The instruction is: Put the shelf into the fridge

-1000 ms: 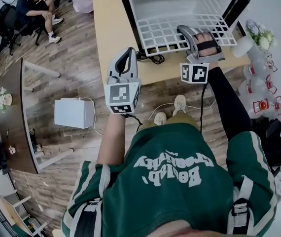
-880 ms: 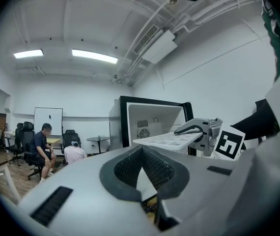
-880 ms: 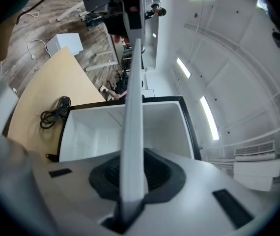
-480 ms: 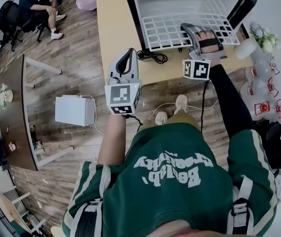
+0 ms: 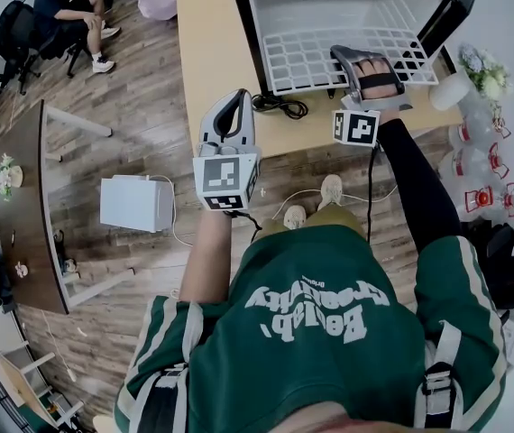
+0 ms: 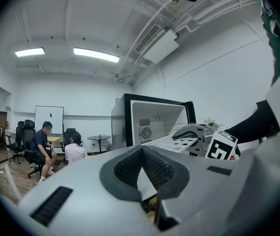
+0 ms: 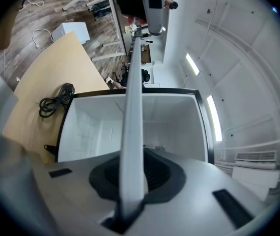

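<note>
Right gripper (image 5: 345,57): jaws clamped on the near edge of the white wire shelf (image 5: 302,57).

Shelf lies level, its far part in the mouth of the open mini fridge (image 5: 329,3) and its near part over the table (image 5: 207,52).

Left gripper (image 5: 228,106): closed, empty, held near the person.

Judgement: insertion part done. Left to do: push the shelf home and release it.

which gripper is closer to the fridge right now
Right. The right gripper is at the fridge's open front, fingers shut on the shelf. The left gripper hangs by the table's front corner, short of the fridge.
</note>
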